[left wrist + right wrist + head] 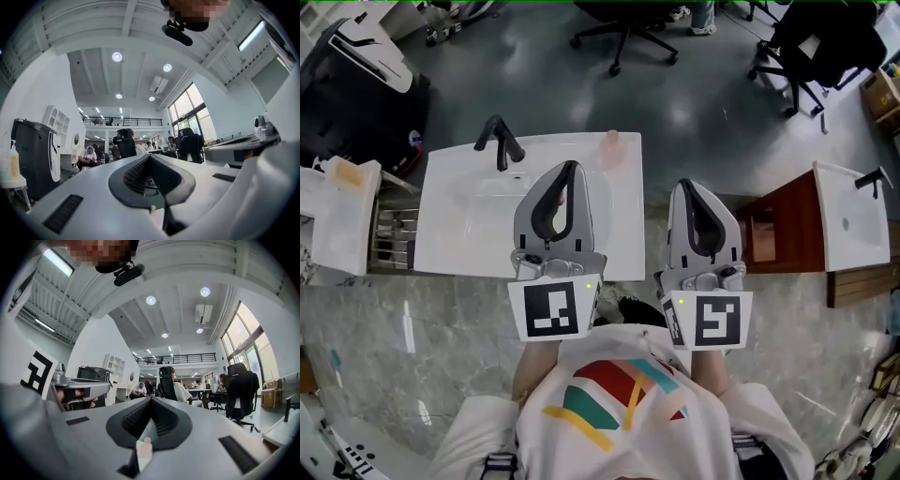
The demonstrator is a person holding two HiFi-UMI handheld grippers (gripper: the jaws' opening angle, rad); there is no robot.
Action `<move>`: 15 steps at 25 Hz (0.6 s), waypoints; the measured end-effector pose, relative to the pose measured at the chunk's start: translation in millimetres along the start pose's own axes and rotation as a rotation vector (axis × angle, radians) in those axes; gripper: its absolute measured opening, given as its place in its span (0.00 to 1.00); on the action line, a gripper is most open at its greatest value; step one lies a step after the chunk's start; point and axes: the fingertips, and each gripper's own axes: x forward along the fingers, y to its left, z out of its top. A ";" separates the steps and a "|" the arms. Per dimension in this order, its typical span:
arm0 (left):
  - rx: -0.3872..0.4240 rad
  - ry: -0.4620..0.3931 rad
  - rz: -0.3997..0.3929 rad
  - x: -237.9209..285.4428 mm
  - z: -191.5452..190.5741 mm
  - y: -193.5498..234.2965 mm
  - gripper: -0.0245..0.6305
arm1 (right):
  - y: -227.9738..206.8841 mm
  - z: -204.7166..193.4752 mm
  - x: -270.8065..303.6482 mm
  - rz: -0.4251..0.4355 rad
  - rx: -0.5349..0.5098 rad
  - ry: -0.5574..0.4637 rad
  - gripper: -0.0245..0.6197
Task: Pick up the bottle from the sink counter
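A small pale pink bottle stands upright at the back right corner of the white sink counter. My left gripper is over the right part of the counter, short of the bottle, with its jaw tips touching and nothing held. My right gripper is just off the counter's right edge, also shut and empty. In the right gripper view the bottle shows small through the loop behind the closed tips of the right gripper. The left gripper points level across the room.
A black faucet stands at the back of the basin. A wooden cabinet and a second white sink unit are to the right. A white rack is at the left, a black bin behind it, and office chairs beyond.
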 end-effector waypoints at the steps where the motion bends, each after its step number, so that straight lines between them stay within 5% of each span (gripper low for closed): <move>1: 0.000 0.004 0.005 4.5 -2.7 2.2 0.06 | 0.1 -2.5 1.4 0.004 0.004 0.005 0.05; 11: 0.058 0.045 -0.032 69.0 -44.6 2.1 0.07 | 1.7 -43.8 25.4 0.071 0.059 0.080 0.05; 15: 0.027 0.094 -0.079 93.9 -74.9 -5.0 0.20 | -1.8 -63.7 32.3 0.082 0.082 0.109 0.05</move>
